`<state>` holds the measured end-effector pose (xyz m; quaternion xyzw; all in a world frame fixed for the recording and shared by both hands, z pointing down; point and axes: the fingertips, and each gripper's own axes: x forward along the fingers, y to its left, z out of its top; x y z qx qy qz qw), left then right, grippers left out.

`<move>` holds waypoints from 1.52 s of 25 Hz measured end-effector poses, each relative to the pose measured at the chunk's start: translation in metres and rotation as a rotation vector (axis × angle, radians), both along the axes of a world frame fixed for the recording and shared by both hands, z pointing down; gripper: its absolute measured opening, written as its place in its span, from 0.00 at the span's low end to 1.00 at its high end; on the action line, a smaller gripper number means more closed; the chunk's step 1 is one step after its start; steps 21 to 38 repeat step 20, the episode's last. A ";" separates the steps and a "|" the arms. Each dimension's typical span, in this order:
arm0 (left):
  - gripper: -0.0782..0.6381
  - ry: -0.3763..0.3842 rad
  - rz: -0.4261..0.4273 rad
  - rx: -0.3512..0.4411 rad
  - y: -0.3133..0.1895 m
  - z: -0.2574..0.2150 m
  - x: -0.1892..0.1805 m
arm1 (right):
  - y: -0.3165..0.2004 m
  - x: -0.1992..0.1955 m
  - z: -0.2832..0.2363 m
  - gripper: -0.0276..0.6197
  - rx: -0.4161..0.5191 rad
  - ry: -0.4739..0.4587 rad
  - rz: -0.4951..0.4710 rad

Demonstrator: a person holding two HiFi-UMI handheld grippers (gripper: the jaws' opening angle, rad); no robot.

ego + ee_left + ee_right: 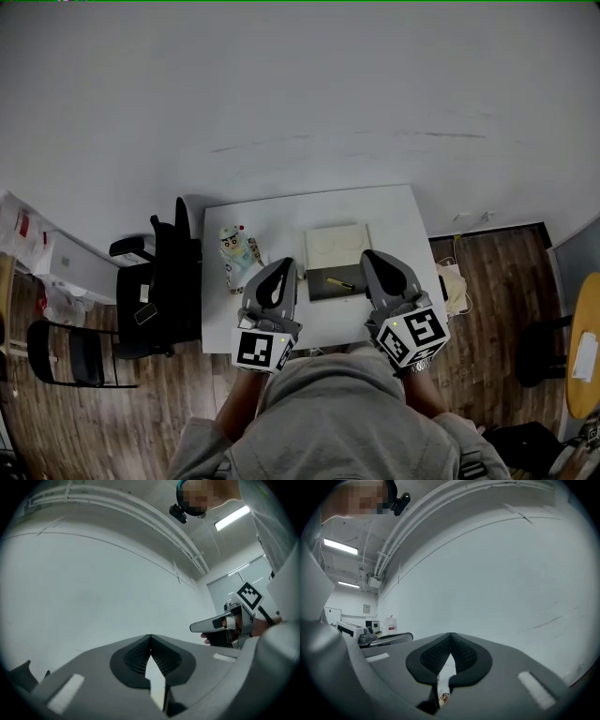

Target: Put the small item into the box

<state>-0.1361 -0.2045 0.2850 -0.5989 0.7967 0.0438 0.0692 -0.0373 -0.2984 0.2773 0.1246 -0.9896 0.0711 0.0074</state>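
Fingers (pixel 130 657) of the left gripper (pixel 150 639): pressed together, ribbed pads meeting at the tips, nothing between. Pointed upward at a bare white wall (pixel 93 583). Fingers (pixel 465 656) of the right gripper (pixel 451 637): likewise closed tip against tip, empty, aimed at the same wall. Seen across from the left gripper view: the right gripper, held in a hand (pixel 216 638), with its marker cube (pixel 249 596) on top.

From the head view, both held up side by side, over the near edge of a white table (pixel 394 211). Left gripper (pixel 285 266) to the left of the box (pixel 321 289), right gripper (pixel 371 256) at its right. Neither touching it, as far as can be told. One marker cube (pixel 263 349) and the other (pixel 413 338) nearest the camera, just above a grey hooded top (pixel 333 422).

Between the two grippers: the box, a dark shallow tray with a pale lid (pixel 336 246) lying open just behind it. Inside the dark tray: the small yellow item (pixel 339 283), lying slantwise near the middle.

Left of the box, near the left gripper's tips: a cartoon figure (pixel 238 249), seemingly upright.

Off the table's left side: a black office chair (pixel 155 300), close against the table edge. Farther left, a black folding chair (pixel 70 352) on the wooden floor (pixel 497 281).
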 end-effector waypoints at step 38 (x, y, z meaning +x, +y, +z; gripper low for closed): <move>0.11 0.006 -0.003 -0.004 -0.003 0.008 -0.008 | -0.006 -0.006 0.010 0.07 -0.004 0.021 0.008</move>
